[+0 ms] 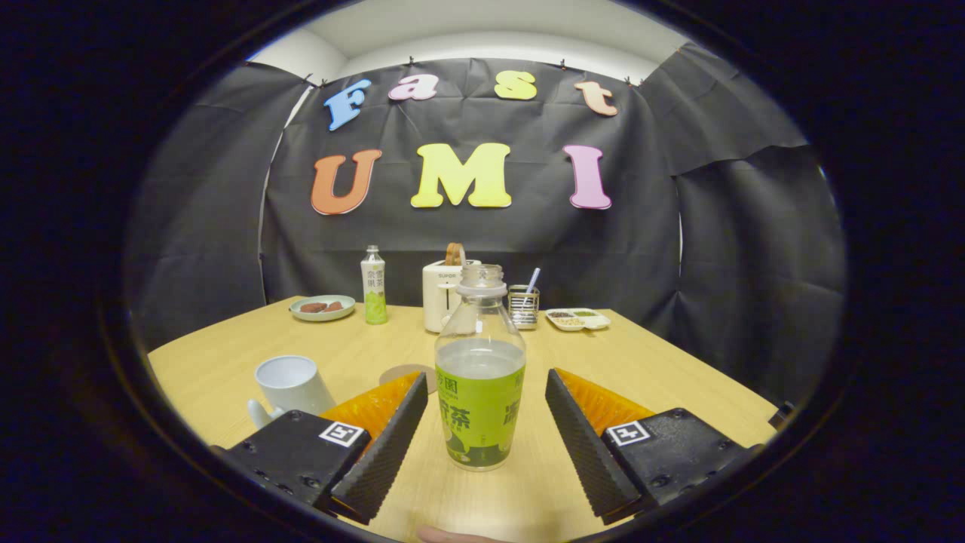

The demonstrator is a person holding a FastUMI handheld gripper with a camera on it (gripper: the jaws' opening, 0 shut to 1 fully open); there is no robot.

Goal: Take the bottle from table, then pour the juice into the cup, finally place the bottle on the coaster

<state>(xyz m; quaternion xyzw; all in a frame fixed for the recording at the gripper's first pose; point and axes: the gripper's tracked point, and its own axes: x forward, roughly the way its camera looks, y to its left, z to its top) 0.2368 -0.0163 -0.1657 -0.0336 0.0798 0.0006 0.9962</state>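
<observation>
On the wooden table [626, 362], the gripper [482, 396] stood wide around the uncapped juice bottle [480, 377]; an off-centre squeeze risked tipping it.

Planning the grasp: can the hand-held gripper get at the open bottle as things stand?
Probably yes. The hand-held gripper is open, the bottle stands upright between its fingers with a gap on each side, and nothing lies between them.

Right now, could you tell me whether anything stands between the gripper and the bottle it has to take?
Nothing visible does. The gripper is open, and the bottle stands upright on the table between its fingers, with a bare gap on each side. The cup sits off to one side, beyond the finger there.
</observation>
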